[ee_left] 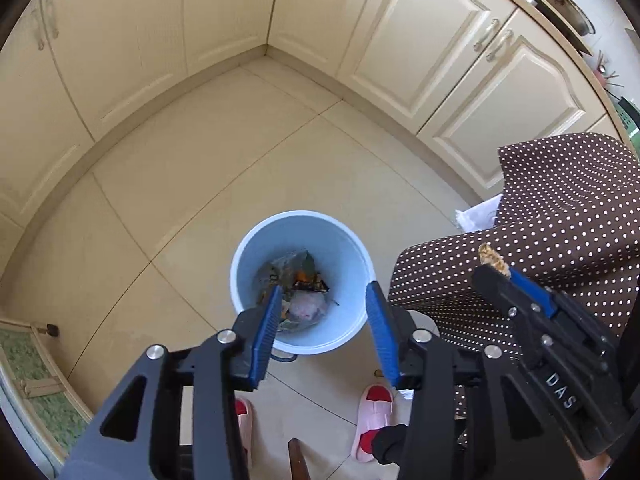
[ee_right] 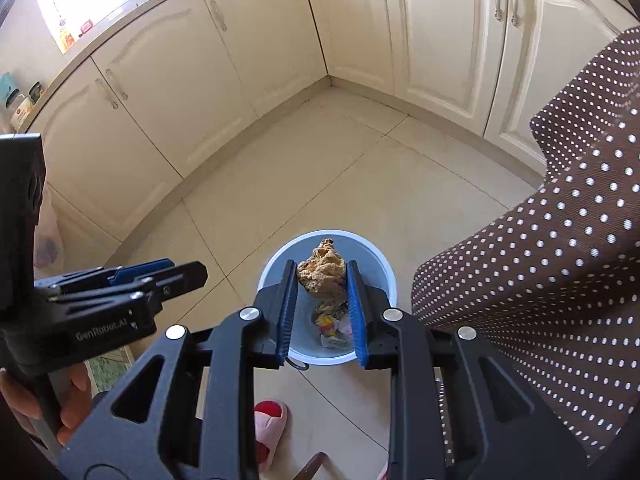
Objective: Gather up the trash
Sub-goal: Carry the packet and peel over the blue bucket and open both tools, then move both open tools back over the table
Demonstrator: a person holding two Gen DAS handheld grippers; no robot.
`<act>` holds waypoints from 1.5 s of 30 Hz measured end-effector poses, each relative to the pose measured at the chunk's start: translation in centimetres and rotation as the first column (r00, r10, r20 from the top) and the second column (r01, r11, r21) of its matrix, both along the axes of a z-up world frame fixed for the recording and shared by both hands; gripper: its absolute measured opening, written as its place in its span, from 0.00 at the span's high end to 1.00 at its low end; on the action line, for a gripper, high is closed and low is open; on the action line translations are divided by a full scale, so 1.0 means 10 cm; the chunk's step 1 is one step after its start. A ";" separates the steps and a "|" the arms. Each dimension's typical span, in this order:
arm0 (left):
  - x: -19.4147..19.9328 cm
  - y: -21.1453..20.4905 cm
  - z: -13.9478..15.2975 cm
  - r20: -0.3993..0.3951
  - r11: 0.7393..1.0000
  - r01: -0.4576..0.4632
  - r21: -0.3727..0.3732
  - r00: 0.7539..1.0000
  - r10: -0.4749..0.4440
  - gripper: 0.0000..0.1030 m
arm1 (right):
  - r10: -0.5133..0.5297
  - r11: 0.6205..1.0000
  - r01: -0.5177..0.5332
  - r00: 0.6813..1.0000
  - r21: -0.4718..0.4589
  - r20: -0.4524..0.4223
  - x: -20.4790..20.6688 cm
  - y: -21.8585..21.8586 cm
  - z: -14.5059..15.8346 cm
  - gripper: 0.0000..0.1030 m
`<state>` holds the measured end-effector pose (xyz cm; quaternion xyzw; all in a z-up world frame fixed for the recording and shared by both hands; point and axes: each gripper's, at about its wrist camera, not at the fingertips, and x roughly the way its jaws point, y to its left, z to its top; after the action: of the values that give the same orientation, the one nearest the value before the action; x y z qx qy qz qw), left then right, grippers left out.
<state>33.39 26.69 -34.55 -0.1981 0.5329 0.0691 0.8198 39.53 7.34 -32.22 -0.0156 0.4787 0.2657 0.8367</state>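
A light blue trash bin (ee_left: 256,248) stands on the tiled floor, with wrappers and scraps (ee_left: 298,292) inside; it also shows in the right wrist view (ee_right: 384,276). My left gripper (ee_left: 324,308) is open and empty above the bin. My right gripper (ee_right: 322,280) is shut on a crumbly yellow-brown lump of food (ee_right: 322,274) and holds it over the bin. In the left wrist view the right gripper (ee_left: 500,270) appears at the right with the lump (ee_left: 494,258) sticking out of its tip. The left gripper (ee_right: 168,272) shows at the left of the right wrist view.
Cream cabinets (ee_left: 424,40) line the corner behind the bin. A brown polka-dot cloth (ee_left: 560,220) hangs at the right, over a white crumpled item (ee_left: 478,216). Pink and red slippers (ee_left: 372,416) are on the floor near me. A green mat (ee_left: 36,396) lies at the left.
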 end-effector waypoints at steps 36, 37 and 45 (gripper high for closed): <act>-0.50 -0.58 1.53 0.283 0.981 -0.022 0.191 0.958 -0.034 0.40 | -0.070 0.993 0.041 0.958 0.111 0.278 -0.48 -0.51 1.29 0.48; -0.53 -0.66 1.62 0.300 0.980 -0.013 0.197 0.953 -0.048 0.40 | -0.080 0.992 0.047 0.953 0.116 0.292 -0.52 -0.57 1.37 0.48; -0.60 -1.53 2.20 0.396 0.965 0.119 0.234 0.895 -0.206 0.36 | -0.191 0.980 0.150 0.894 0.131 0.405 -0.90 -1.52 2.02 0.47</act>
<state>27.36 11.36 -12.59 -0.0780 0.3504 0.0103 0.9333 30.55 -7.84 -12.04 0.0105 0.2758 0.2048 0.9391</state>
